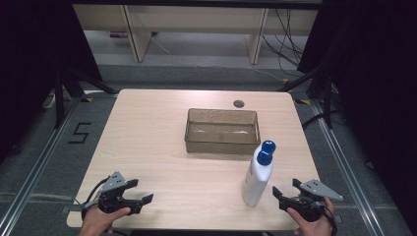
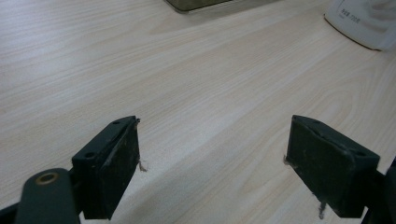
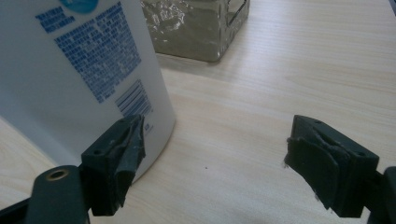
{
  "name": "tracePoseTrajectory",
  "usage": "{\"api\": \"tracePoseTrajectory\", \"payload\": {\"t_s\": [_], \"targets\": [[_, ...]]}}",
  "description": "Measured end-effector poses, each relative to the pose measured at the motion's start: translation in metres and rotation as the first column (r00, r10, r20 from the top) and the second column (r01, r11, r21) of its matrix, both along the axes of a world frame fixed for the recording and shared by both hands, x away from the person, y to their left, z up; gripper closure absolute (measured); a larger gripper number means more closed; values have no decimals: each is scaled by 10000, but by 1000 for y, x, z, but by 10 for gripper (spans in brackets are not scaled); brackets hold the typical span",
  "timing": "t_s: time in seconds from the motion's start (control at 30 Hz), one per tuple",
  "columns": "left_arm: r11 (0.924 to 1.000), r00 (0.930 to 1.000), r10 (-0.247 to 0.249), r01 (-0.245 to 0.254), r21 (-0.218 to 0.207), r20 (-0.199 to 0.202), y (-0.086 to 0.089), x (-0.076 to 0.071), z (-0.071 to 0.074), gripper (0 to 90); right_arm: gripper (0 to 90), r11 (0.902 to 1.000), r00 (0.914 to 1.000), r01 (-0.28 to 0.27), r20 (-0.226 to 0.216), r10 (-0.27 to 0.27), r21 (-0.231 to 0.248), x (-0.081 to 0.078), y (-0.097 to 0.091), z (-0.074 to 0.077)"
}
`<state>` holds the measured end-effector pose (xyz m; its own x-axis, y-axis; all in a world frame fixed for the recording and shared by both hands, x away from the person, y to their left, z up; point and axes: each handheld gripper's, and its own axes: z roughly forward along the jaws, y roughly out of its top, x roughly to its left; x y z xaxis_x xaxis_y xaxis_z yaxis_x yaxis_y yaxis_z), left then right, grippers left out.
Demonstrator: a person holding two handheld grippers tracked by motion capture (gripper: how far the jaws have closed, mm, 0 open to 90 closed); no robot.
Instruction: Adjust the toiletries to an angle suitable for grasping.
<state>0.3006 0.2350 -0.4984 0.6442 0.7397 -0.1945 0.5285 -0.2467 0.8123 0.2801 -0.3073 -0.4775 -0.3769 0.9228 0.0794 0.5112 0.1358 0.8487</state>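
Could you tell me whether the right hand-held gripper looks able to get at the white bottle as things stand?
Probably yes: the right hand-held gripper is open beside the upright white bottle, with bare table between them.

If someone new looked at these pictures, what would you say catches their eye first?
Probably the white bottle with its blue cap, standing upright near the table's front right, just in front of the brownish see-through bin at the middle. Next come the two black grippers at the near edge: the right gripper sits open beside the bottle, and the left gripper is open over bare wood.
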Motion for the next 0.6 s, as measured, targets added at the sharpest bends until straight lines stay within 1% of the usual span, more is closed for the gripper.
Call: {"api": "tracePoseTrajectory", "payload": {"t_s": [0.03, 0.07, 0.1, 0.17, 0.23, 0.27, 0.3, 0.33, 0.37, 0.4, 0.43, 0.47, 0.5, 0.53, 0.57, 0.6], "targets": [[10000, 10000, 44, -44, 39, -86, 0, 0, 1, 167, 202, 9998, 9999, 45, -112, -43, 215, 0, 2, 0], [10000, 10000, 44, -44, 39, -86, 0, 0, 1, 167, 202, 9998, 9999, 45, -112, -43, 215, 0, 2, 0], [9999, 9999, 128, -128, 19, -76, 0, 0, 1, 167, 225, 10000, 9999, -14, 113, 14, -7, 0, 0, 1], [9998, 9999, 172, -172, -49, -18, 1, 0, 0, 167, 226, 10000, 9999, -20, 139, 20, -9, 0, -1, 1], [9998, 9998, 193, -193, -58, -49, 1, 0, 1, 167, 226, 10000, 9999, -5, 166, 4, 61, 0, 0, 1], [9999, 9999, 125, -124, 89, -95, 2, 1, 1, 167, 225, 10000, 10000, 34, 87, -35, 40, -1, -1, 1], [9998, 9998, 156, -155, 103, -130, 2, 1, 1, 167, 224, 9999, 9998, -19, 201, 17, 125, -1, -1, 2], [9998, 9998, 156, -155, 103, -130, 2, 1, 1, 167, 224, 9999, 9998, -19, 201, 17, 125, -1, -1, 2], [9998, 9998, 168, -167, 91, -120, 3, 1, 1, 167, 221, 9994, 9998, 151, 113, -155, 323, -3, 1, 3], [9997, 9997, 178, -176, 145, -156, 3, 0, 2, 167, 216, 10000, 9992, -19, 410, 18, 38, -1, -1, 3], [9997, 9998, 110, -107, 210, -143, 3, 0, 2, 167, 205, 9988, 9988, -181, 472, 160, 447, -1, 0, 3], [9997, 9999, 112, -109, 216, -120, 3, 0, 2, 167, 203, 9973, 9990, -234, 401, 206, 696, -2, 0, 4], [9998, 9999, 93, -92, 190, -47, 3, 0, 1, 167, 203, 9940, 9987, -322, 434, 278, 1049, -2, 1, 4], [9998, 9999, 93, -92, 190, -47, 3, 0, 1, 167, 203, 9940, 9987, -322, 434, 278, 1049, -2, 1, 4], [9995, 9998, 153, -150, 262, -125, 3, -1, 3, 167, 186, 9965, 9972, -339, 695, 286, 765, -3, 0, 7], [9995, 9998, 153, -150, 262, -125, 3, -1, 3, 167, 186, 9965, 9972, -339, 695, 286, 765, -3, 0, 7]]}}
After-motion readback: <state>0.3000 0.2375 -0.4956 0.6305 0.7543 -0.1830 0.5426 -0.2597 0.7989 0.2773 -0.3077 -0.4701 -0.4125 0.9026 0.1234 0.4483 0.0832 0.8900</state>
